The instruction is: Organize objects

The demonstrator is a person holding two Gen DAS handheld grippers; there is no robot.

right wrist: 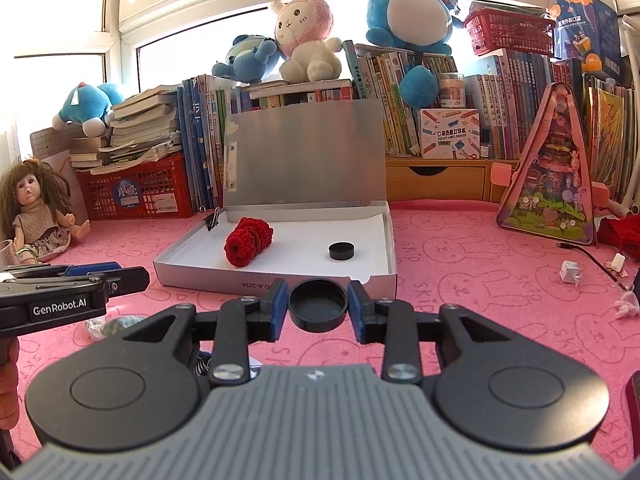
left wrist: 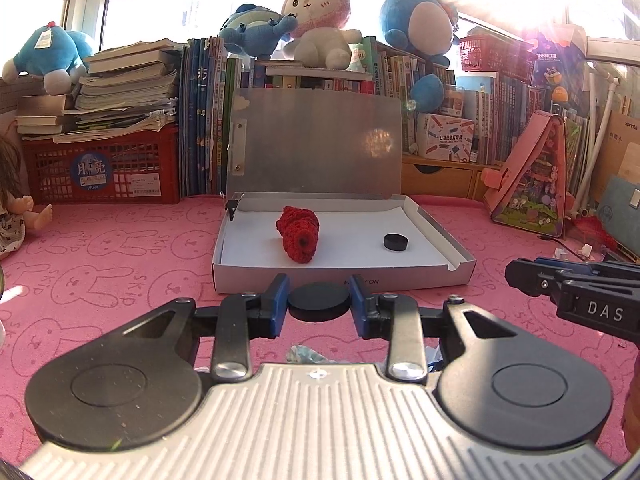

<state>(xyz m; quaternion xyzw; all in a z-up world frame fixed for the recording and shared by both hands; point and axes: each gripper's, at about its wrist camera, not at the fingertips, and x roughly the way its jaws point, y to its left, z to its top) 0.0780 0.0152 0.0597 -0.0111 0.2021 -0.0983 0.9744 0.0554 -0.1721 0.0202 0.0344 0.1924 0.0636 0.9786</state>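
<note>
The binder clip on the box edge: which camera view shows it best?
The right wrist view. There the binder clip stands clear at the back left corner of the open box, its black body and wire handles both visible. In the left wrist view the clip is smaller, darker and harder to recognise.

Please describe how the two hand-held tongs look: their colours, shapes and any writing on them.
Both tongs, left and right, have black linkage arms with silver bolts, blue pads on the fingertips, two round black discs and a ribbed grey body. Seen from the side, one carries white "DAS" lettering, the other "GenRobot.AI".
</note>
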